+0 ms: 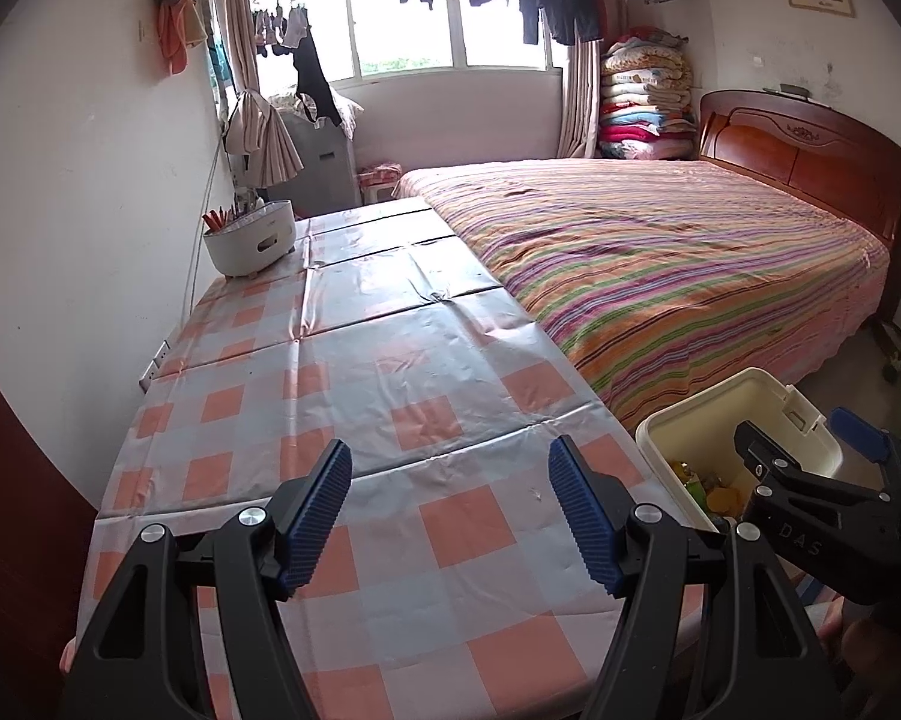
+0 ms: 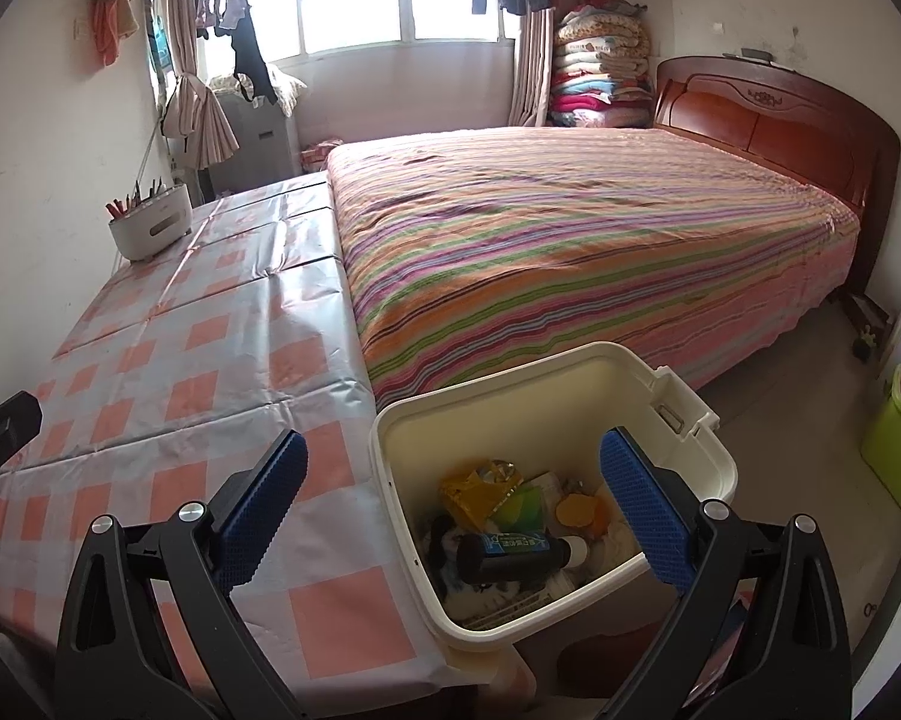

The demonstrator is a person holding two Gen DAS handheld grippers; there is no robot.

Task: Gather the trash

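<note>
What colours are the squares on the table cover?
The table cover is checked in orange-pink, white and pale grey-blue squares. It shows best in the left wrist view.

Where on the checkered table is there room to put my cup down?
The checkered table is bare from the white tub by the wall to the near edge, alongside the striped bed. The cream bin is crowded with trash.

Glossy creased plastic tablecloth point(image 1: 354, 360), smooth plastic bin point(image 2: 570, 384), polished wooden headboard point(image 1: 810, 150).
</note>
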